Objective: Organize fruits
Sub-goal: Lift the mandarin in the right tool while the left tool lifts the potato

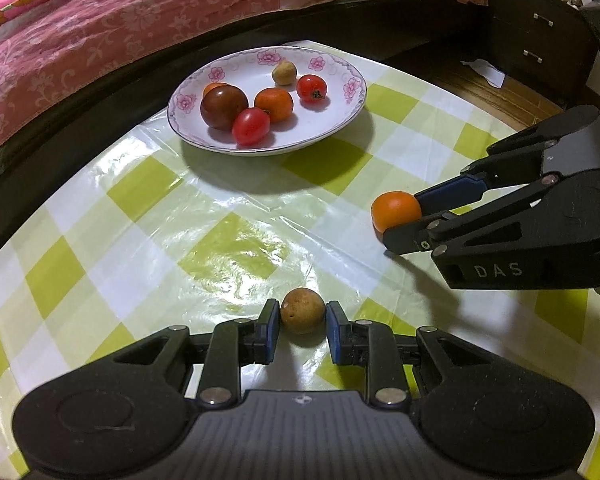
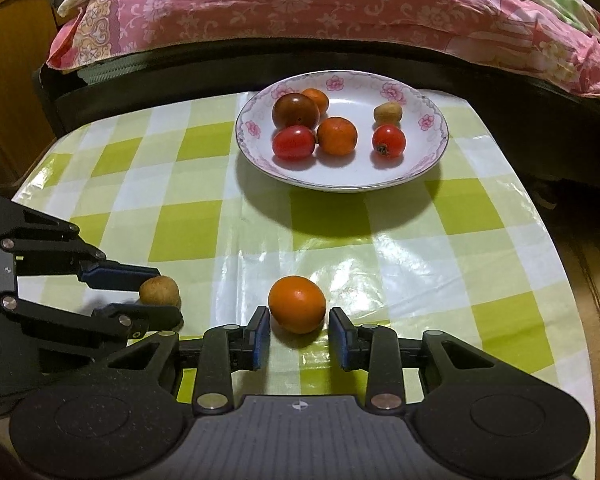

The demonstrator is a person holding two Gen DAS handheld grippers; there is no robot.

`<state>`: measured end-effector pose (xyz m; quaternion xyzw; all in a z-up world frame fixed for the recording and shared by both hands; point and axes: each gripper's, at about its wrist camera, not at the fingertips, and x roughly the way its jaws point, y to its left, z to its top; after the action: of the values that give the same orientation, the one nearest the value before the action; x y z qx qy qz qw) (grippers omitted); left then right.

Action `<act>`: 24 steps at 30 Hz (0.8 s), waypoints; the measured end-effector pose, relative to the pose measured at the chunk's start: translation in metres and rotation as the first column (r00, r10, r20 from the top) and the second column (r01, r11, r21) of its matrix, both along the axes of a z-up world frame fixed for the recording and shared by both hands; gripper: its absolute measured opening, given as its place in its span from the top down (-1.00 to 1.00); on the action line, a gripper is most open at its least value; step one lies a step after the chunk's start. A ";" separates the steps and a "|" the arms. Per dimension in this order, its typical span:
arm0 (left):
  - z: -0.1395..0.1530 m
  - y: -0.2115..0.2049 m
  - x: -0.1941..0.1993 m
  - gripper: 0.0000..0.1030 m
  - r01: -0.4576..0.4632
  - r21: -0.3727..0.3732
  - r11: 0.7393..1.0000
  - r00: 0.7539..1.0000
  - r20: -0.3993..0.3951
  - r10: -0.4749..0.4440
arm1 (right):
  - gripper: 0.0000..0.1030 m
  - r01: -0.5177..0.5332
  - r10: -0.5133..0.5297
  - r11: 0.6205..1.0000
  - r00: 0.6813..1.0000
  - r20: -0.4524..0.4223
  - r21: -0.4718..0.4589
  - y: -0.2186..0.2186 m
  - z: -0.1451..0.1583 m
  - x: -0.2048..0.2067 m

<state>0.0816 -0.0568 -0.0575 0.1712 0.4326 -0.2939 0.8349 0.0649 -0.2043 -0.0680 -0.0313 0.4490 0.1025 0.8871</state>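
Brown longan (image 1: 302, 310) and orange tomato (image 2: 297, 304) on the checked cloth; six fruits, seemingly, on the floral plate (image 2: 436, 152).

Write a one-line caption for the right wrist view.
Right hand-held gripper open around an orange fruit, plate of fruit beyond.

Overhead light glares off the glossy tablecloth (image 1: 236, 240); the plate (image 2: 340, 180) casts a dark near-side shadow; fisheye edges bend and darken.

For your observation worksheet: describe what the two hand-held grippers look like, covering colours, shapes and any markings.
Both match. The left hand-held gripper and right hand-held gripper are matte black, with hinged linkage arms joined by silver rivets, blue pads on the fingers, and a wide ribbed grey body with round lobes. The right one shows white "DAS" lettering on its side. No cables or sleeves show.
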 end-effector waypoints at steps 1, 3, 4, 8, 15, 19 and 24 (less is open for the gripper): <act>0.000 0.000 0.000 0.36 0.000 -0.001 1.000 1.000 0.000 0.000 | 0.43 -0.002 0.002 1.000 1.000 0.002 0.001 0.000 0.000 0.001; 0.000 0.000 0.000 0.36 0.000 -0.001 1.000 1.000 0.002 0.000 | 0.43 -0.004 0.004 1.000 1.000 0.006 -0.009 0.002 -0.001 0.002; 0.000 0.000 0.000 0.36 0.000 0.002 1.000 1.000 0.004 0.000 | 0.43 -0.004 0.004 1.000 1.000 0.008 -0.008 0.002 -0.002 0.002; 0.001 -0.003 -0.003 0.36 0.003 0.022 1.000 1.000 0.014 -0.003 | 0.45 -0.008 0.008 1.000 1.000 0.017 -0.015 0.005 -0.003 0.004; 0.005 -0.007 -0.002 0.36 -0.003 0.030 1.000 1.000 0.027 0.002 | 0.46 -0.017 0.017 0.999 1.000 0.010 -0.030 0.009 -0.002 0.003; 0.005 -0.007 0.002 0.36 -0.017 0.037 0.999 0.999 0.033 0.016 | 0.47 -0.021 0.021 0.999 1.000 0.013 -0.028 0.010 0.001 0.002; 0.006 -0.009 0.006 0.36 -0.025 0.036 0.999 0.999 0.036 0.024 | 0.47 -0.020 0.020 0.999 1.000 0.014 -0.027 0.010 0.002 0.003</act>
<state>0.0872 -0.0656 -0.0511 0.1862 0.4248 -0.2727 0.8429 0.0680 -0.1940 -0.0656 -0.0483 0.4435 0.1053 0.8888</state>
